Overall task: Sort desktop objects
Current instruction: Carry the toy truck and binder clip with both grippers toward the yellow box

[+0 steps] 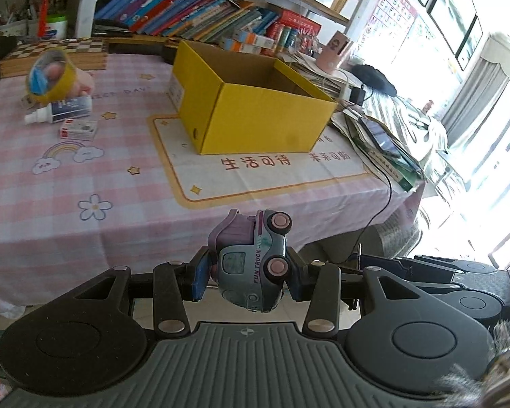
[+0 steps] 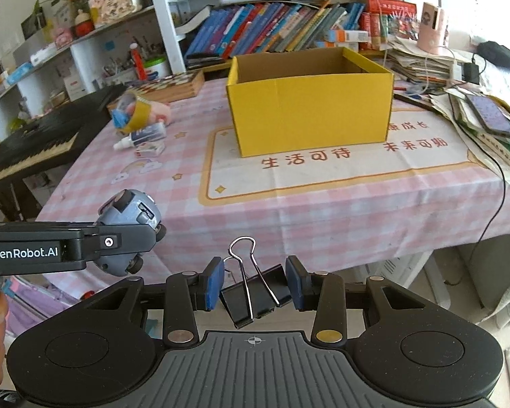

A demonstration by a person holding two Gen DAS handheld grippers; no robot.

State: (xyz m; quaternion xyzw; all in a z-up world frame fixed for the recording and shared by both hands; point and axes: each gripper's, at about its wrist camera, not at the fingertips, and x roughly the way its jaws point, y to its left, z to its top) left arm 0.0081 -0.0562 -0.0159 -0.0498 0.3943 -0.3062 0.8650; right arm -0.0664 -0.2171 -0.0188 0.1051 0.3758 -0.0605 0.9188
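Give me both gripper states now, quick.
Left gripper: closed on the toy truck.
Right gripper: closed on the binder clip.

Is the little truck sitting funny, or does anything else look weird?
Yes. The left claw holds the toy truck tipped on its side, wheels facing sideways. On the table, the spray bottle lies toppled beside the tape roll.

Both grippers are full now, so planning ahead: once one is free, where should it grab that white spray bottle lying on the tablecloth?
Grip the spray bottle across the middle of its labelled body, coming from above. It lies on its side, so the round barrel is exposed; the tape roll crowds its far side.
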